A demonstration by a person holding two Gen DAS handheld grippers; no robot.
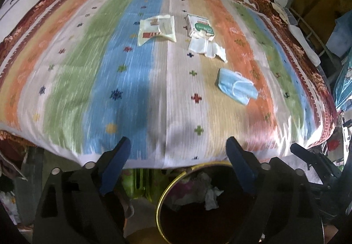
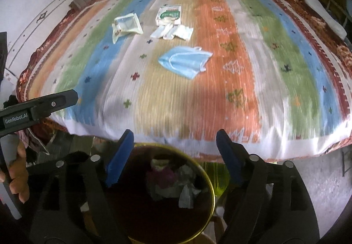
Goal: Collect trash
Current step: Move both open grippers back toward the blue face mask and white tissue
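Blue mask (image 2: 186,61) lies on the bedspread (image 2: 242,94), beyond the spread fingers (image 2: 120,156).

Four bits of trash are sitting out on the one striped bedspread (image 2: 220,98): one blue face mask (image 2: 186,62) nearest, one pale wrapper (image 2: 172,32) beyond it, one small carton (image 2: 169,15) at the far side, one clear packet (image 2: 125,28) to the left. One gold-rimmed bin (image 2: 210,180) is waiting near, holding a few crumpled scraps, too dim to count. Two grippers are showing.
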